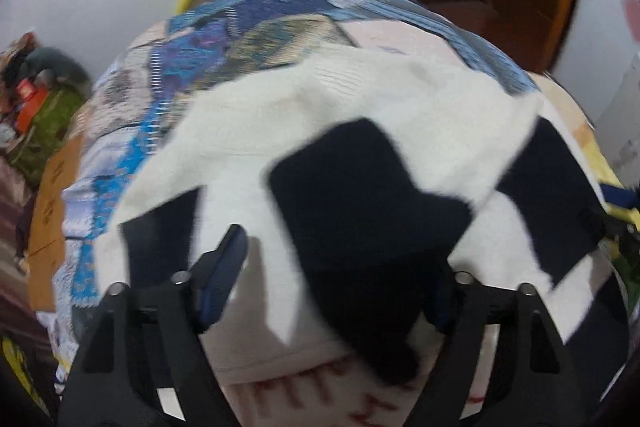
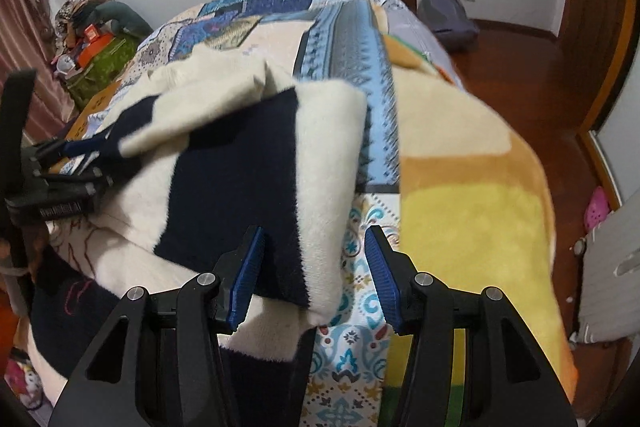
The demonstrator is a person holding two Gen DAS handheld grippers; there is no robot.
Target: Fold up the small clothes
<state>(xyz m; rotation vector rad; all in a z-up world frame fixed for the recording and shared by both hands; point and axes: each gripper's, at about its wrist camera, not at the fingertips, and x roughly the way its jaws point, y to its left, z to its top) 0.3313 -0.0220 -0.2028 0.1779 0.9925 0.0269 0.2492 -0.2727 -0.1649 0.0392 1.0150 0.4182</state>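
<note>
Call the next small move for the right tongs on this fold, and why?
Probably ease the right tongs forward and close on the folded cream-and-navy edge of the sweater. They stand open with that edge lying between the blue pads, ungripped. In the right wrist view the left tongs look shut on the opposite part, so that side seems held.
</note>
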